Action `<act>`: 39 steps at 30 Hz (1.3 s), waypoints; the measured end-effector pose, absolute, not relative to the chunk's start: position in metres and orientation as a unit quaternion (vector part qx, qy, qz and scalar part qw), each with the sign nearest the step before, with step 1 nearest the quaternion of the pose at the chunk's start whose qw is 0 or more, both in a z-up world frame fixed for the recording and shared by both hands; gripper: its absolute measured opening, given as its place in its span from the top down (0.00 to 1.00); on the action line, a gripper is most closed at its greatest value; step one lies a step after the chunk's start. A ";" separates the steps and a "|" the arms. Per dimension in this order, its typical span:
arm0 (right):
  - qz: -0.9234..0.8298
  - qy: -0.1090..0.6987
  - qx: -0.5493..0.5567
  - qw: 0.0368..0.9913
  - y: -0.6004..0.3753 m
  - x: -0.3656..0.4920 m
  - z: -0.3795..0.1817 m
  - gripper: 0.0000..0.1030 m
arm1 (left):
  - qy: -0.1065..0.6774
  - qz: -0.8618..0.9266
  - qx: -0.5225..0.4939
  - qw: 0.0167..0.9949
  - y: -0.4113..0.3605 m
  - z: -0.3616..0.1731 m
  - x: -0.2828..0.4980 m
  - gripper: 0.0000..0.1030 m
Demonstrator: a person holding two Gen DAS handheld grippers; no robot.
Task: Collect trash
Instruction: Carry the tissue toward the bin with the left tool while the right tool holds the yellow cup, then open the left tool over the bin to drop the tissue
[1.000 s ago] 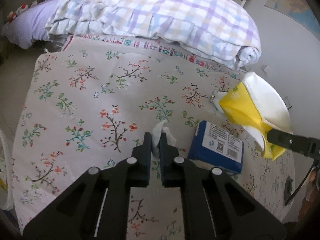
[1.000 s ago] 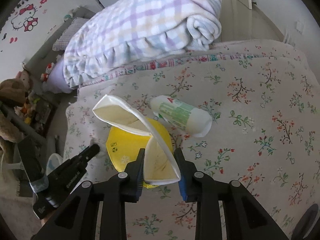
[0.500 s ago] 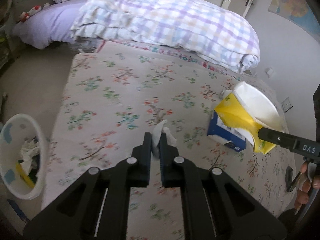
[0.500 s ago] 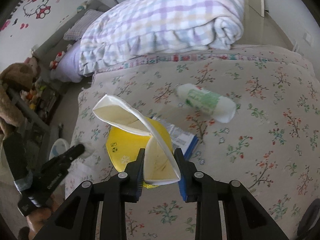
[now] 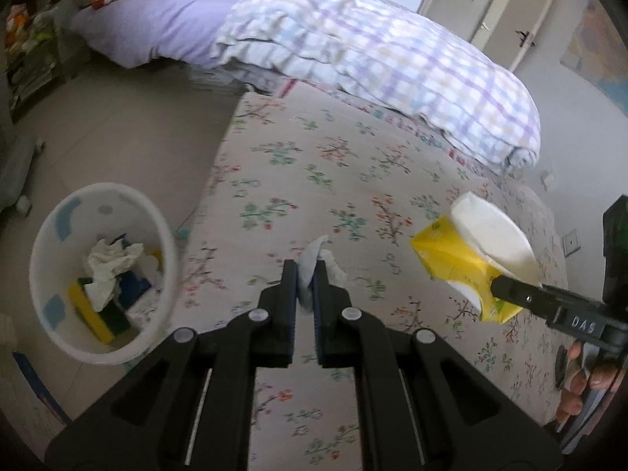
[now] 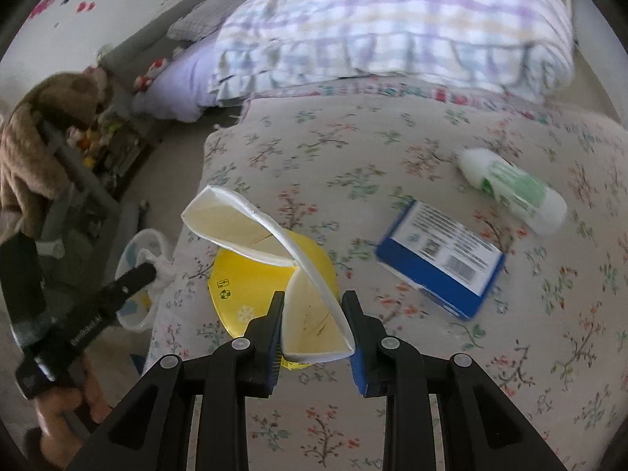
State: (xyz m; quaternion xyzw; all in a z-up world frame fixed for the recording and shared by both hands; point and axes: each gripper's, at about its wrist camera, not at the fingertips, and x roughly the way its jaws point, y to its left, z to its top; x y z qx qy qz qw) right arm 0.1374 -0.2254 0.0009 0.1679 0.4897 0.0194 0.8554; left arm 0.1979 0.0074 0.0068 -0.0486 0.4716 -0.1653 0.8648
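The bed carries a blue box and a bottle; the bin stands on the floor beside it. The right claw pinches a yellow carton by its opened flap: light, thin card, easily crushed. The left claw, pressed together, nips a tissue: soft, weightless, best held by its bunched middle.
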 end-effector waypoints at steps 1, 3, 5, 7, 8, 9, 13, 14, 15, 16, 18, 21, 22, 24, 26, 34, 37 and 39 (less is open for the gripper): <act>0.022 0.491 0.163 0.856 -0.221 0.138 0.000 0.72 | 0.471 -0.162 -0.051 0.865 0.012 0.007 0.198 0.92; 0.030 0.494 0.154 0.855 -0.211 0.141 -0.002 0.72 | 0.471 -0.154 -0.055 0.867 0.023 0.007 0.199 0.92; 0.037 0.499 0.147 0.853 -0.203 0.142 -0.005 0.72 | 0.471 -0.147 -0.060 0.868 0.033 0.008 0.199 0.92; 0.044 0.505 0.138 0.851 -0.192 0.143 -0.009 0.72 | 0.470 -0.138 -0.065 0.869 0.046 0.007 0.200 0.92; 0.047 0.507 0.136 0.850 -0.190 0.141 -0.011 0.72 | 0.470 -0.134 -0.067 0.870 0.052 0.007 0.200 0.92; 0.052 0.509 0.134 0.848 -0.185 0.141 -0.013 0.72 | 0.470 -0.129 -0.069 0.870 0.059 0.007 0.200 0.92; 0.066 0.514 0.124 0.846 -0.170 0.137 -0.016 0.72 | 0.468 -0.111 -0.078 0.873 0.084 0.007 0.199 0.92; 0.067 0.514 0.121 0.847 -0.168 0.137 -0.016 0.72 | 0.468 -0.108 -0.080 0.874 0.089 0.006 0.199 0.92; 0.070 0.514 0.118 0.847 -0.164 0.136 -0.017 0.72 | 0.467 -0.104 -0.080 0.874 0.095 0.006 0.198 0.92; 0.072 0.514 0.116 0.847 -0.161 0.135 -0.017 0.72 | 0.467 -0.100 -0.081 0.875 0.100 0.006 0.197 0.92; 0.075 0.515 0.114 0.847 -0.156 0.135 -0.019 0.72 | 0.467 -0.095 -0.082 0.875 0.111 0.004 0.196 0.92; 0.077 0.513 0.111 0.848 -0.149 0.139 -0.019 0.72 | 0.465 -0.088 -0.080 0.877 0.126 0.002 0.194 0.92; 0.079 0.511 0.112 0.849 -0.146 0.141 -0.019 0.72 | 0.465 -0.084 -0.082 0.878 0.132 0.001 0.193 0.92; 0.080 0.508 0.112 0.850 -0.141 0.142 -0.019 0.72 | 0.464 -0.077 -0.089 0.878 0.144 0.000 0.192 0.92; 0.083 0.506 0.112 0.851 -0.137 0.145 -0.020 0.72 | 0.464 -0.074 -0.093 0.878 0.153 -0.001 0.191 0.92; 0.094 0.515 0.102 0.846 -0.110 0.153 -0.031 0.72 | 0.446 -0.008 -0.095 0.890 0.177 0.002 0.187 0.17; 0.096 0.520 0.108 0.842 -0.100 0.157 -0.036 0.72 | 0.459 0.019 -0.083 0.884 0.183 -0.001 0.184 0.12; 0.099 0.523 0.111 0.839 -0.092 0.162 -0.040 0.72 | 0.465 0.033 -0.071 0.882 0.186 -0.005 0.183 0.07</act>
